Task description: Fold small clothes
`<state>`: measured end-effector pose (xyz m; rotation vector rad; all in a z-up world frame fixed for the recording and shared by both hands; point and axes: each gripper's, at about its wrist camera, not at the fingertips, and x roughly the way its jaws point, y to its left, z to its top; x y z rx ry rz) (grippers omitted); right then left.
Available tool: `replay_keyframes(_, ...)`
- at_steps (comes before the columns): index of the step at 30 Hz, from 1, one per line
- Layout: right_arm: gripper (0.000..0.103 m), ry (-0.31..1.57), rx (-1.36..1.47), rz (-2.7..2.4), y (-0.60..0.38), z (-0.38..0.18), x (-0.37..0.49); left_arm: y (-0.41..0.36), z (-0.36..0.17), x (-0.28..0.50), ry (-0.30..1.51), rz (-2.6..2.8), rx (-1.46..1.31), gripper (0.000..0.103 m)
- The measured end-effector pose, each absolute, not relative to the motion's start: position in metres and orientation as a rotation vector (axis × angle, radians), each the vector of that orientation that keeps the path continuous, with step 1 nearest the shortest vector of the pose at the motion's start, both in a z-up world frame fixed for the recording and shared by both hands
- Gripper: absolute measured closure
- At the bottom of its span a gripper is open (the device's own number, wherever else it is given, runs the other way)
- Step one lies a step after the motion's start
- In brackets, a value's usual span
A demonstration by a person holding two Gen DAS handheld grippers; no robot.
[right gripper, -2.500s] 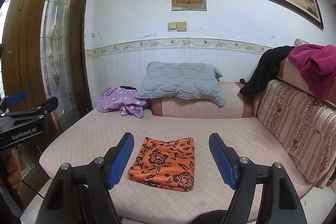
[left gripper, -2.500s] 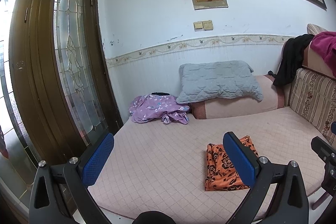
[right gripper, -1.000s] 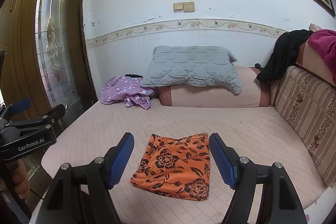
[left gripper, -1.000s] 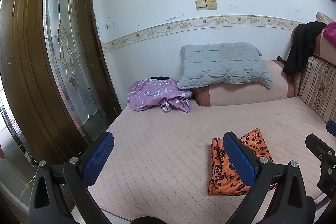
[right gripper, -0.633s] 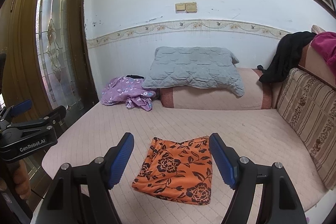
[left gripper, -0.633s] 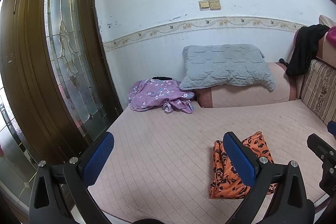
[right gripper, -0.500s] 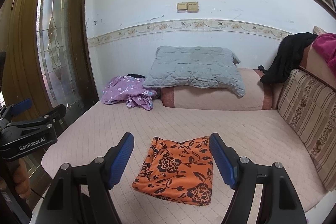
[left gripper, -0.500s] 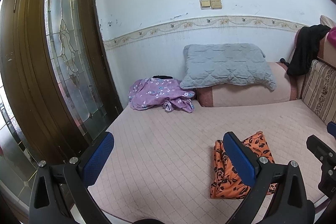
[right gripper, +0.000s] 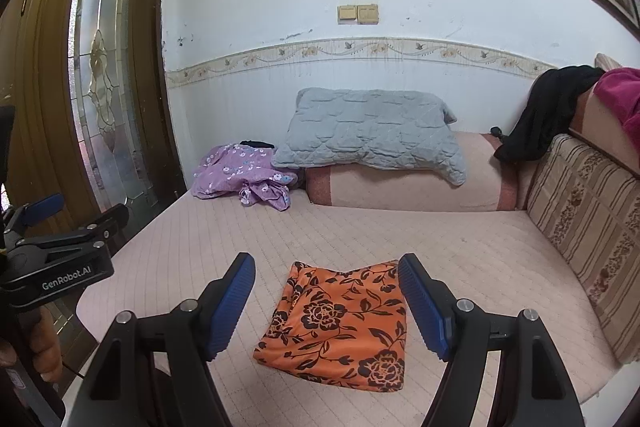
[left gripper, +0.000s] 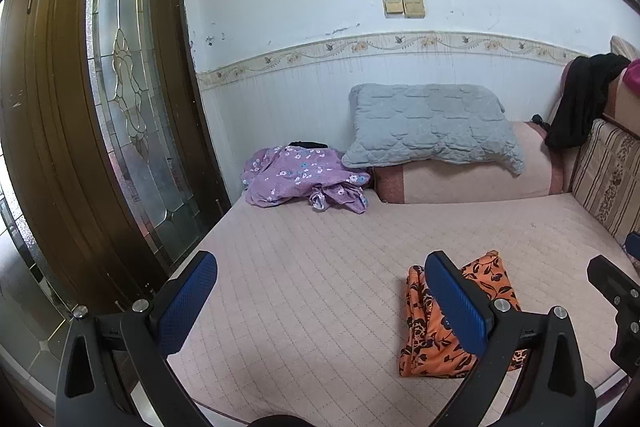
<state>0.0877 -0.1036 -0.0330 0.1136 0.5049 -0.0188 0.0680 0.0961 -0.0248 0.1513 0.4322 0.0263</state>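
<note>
Both the left gripper (left gripper: 320,303) and right gripper (right gripper: 326,301) were held spread and empty. The folded orange cloth (right gripper: 340,323) could be rumpled if pinched carelessly.

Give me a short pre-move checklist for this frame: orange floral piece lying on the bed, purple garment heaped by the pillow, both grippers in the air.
1. Left gripper open and empty: ok.
2. Right gripper open and empty: ok.
3. Orange floral cloth lies flat as a folded rectangle on the mattress, nothing on top: ok.
4. Purple floral garment ready to grasp: not ok, it is a crumpled heap at the far end, beside the grey pillow.
5. Bare mattress between the two cloths for spreading: ok.
6. The heap's edges and the dark item behind it: cannot tell.
</note>
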Motion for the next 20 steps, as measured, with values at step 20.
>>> replay_keyframes(20,0.026,0.549,0.195,-0.026,-0.164,-0.071,0.106,0.09,-0.034,0.086,0.365,-0.064,0.07,0.0)
